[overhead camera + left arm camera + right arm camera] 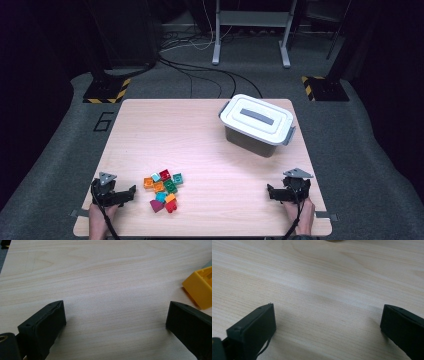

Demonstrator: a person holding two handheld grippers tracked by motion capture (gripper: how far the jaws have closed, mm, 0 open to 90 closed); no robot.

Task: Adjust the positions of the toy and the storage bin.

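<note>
A: Bricks (163,190), a small heap of them, lie near the front edge of the table (200,130), left of centre: orange, red, green, teal, magenta.

B: And the grippers?

A: Left gripper (131,191) rests on the table just left of the heap, jaws spread wide, nothing between them. In the left gripper view a yellow brick (198,287) sits just beyond the jaw at the right, apart from it.

B: The other one?

A: Right gripper (270,192) rests near the table's front right corner, well apart from the bricks, jaws also spread and empty; bare wood lies between them in the right gripper view.

B: Anything else on the table?

A: A grey box (256,125) with a white clip-on lid, at the far right.

B: Any writing?

A: A "6" (103,121) marked on the floor by the table's far left corner. No labels readable on the box or bricks.
</note>
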